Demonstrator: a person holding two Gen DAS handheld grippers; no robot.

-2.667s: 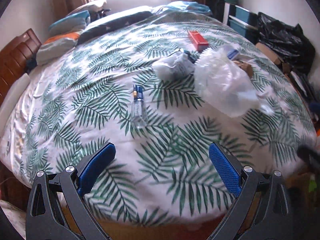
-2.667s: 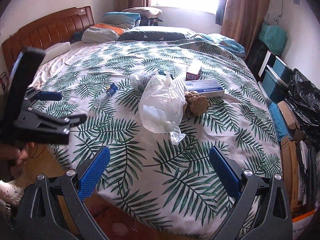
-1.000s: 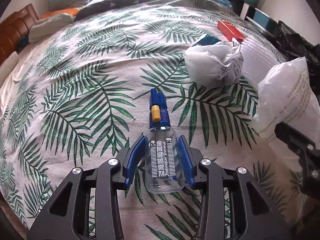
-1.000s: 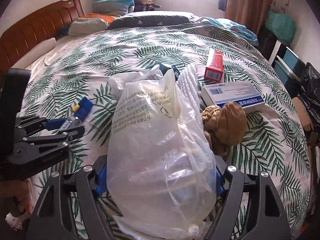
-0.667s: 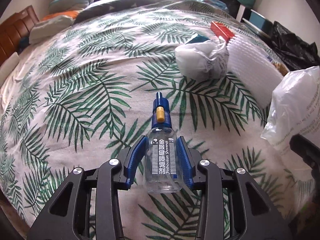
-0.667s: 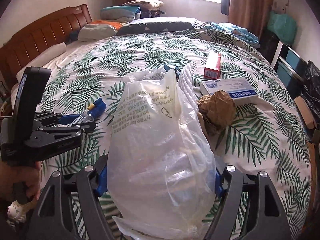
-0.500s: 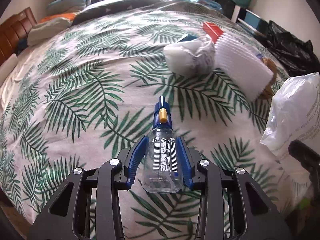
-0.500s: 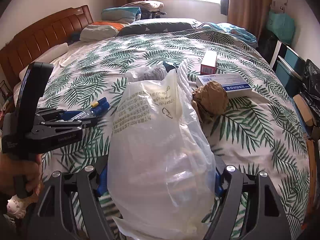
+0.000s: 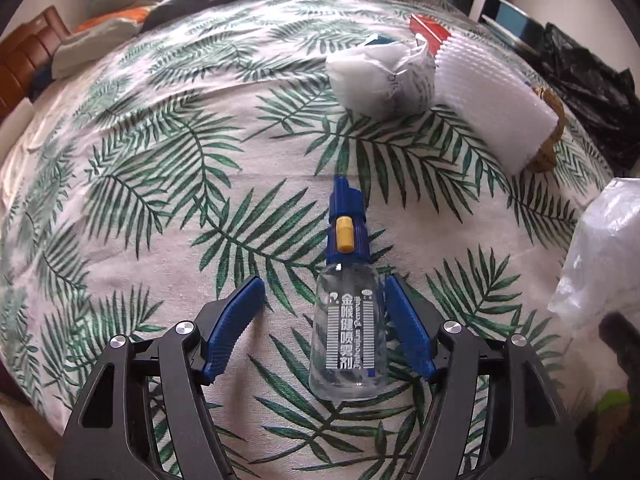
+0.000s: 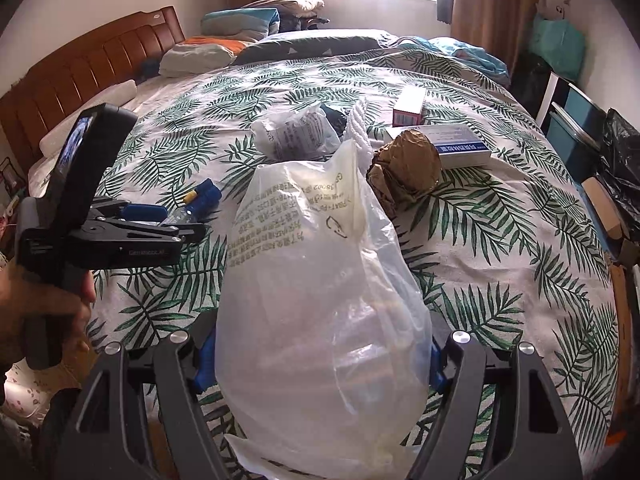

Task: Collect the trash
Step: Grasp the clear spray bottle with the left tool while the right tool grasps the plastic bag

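The left gripper point(image 9: 320, 320) has just been opening: its blue pads point(image 9: 236, 320) stand spread. The small clear plastic spray bottle with a blue nozzle and yellow button point(image 9: 347, 320) lies between them on the white bedspread printed with green palm fronds point(image 9: 160, 168). The bottle rests close against the right-hand pad, with a clear gap to the left-hand pad; no grip is evident.

The right gripper point(image 10: 320, 360) is clamped on the large translucent white plastic bag with printed text point(image 10: 320, 288), which fills the space between its jaws.

Beyond the spray bottle on the bedspread lie a crumpled white plastic wrapper point(image 9: 380, 76), a ribbed white foam sheet point(image 9: 492, 104) just beside it, and a crumpled brown paper ball point(image 10: 404, 168) at the foam's far edge. Behind these, from the right wrist view, sit a white-and-blue flat carton point(image 10: 460, 144) and a red-and-white box point(image 10: 408, 108).
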